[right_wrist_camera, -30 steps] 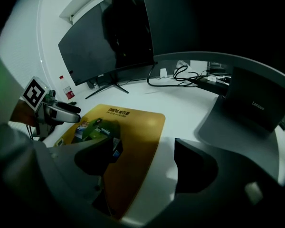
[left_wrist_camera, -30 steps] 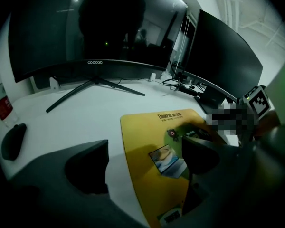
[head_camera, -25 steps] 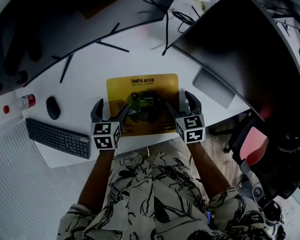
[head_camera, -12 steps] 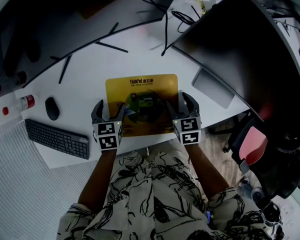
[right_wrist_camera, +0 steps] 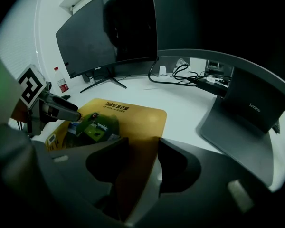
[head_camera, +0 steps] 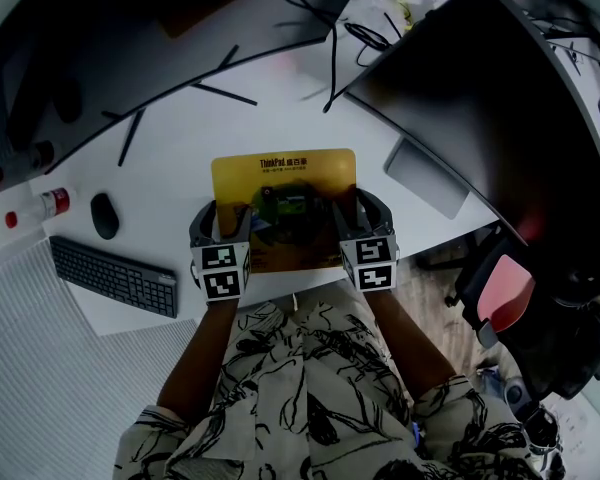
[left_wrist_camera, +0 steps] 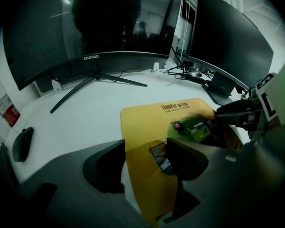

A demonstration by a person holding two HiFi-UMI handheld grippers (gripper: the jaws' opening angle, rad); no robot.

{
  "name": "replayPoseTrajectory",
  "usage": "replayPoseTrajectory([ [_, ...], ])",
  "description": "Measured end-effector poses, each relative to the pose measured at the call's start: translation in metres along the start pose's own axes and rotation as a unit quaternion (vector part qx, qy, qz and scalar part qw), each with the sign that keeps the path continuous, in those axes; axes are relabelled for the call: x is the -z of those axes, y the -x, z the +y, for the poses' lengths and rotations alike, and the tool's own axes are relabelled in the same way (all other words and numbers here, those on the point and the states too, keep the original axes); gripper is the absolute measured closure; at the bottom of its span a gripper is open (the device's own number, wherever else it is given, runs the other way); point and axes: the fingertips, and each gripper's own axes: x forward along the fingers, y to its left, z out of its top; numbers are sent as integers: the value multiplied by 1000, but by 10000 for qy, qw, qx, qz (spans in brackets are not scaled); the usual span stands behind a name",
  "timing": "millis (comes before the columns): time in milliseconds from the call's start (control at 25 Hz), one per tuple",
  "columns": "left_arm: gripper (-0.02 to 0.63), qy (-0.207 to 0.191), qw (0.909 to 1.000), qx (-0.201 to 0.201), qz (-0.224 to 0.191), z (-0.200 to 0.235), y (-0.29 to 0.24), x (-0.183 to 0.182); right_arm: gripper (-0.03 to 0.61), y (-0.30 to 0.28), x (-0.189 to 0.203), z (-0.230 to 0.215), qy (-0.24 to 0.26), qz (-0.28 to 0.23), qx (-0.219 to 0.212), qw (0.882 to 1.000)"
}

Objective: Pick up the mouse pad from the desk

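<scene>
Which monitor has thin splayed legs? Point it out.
The left monitor, behind the mouse pad: thin black legs fan across the desk. The right monitor stands on a flat grey plate.

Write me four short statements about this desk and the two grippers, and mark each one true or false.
1. The yellow rectangular mouse pad lies on the white desk. True.
2. The black computer mouse sits on that pad. False: it lies on the desk left of the pad, near the black keyboard.
3. Both grippers work at the same edge of the pad. False: the left gripper straddles its left edge and the right gripper its right edge. Both have just been closing their jaws, with the edge between them but not yet pinched.
4. The black keyboard lies left of the left gripper. True.
</scene>
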Motion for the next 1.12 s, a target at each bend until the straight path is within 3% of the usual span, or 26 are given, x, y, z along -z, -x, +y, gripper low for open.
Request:
replayPoseTrajectory([
  [240,346,4,10000,5,27,-1,0,0,393,0,0,0,3,19,0,10000],
  [440,424,-59,10000,55,18,-11,0,0,415,0,0,3,45,38,-42,10000],
  [560,451,-128,9999,48,7,-15,0,0,477,0,0,10,47,13,-131,9999],
  [760,515,-235,9993,293,-80,-22,-1,-1,506,-1,0,14,136,-15,-145,9998],
  [1120,546,-345,9979,523,-175,-27,4,-1,512,4,-2,16,70,-79,-223,9997],
])
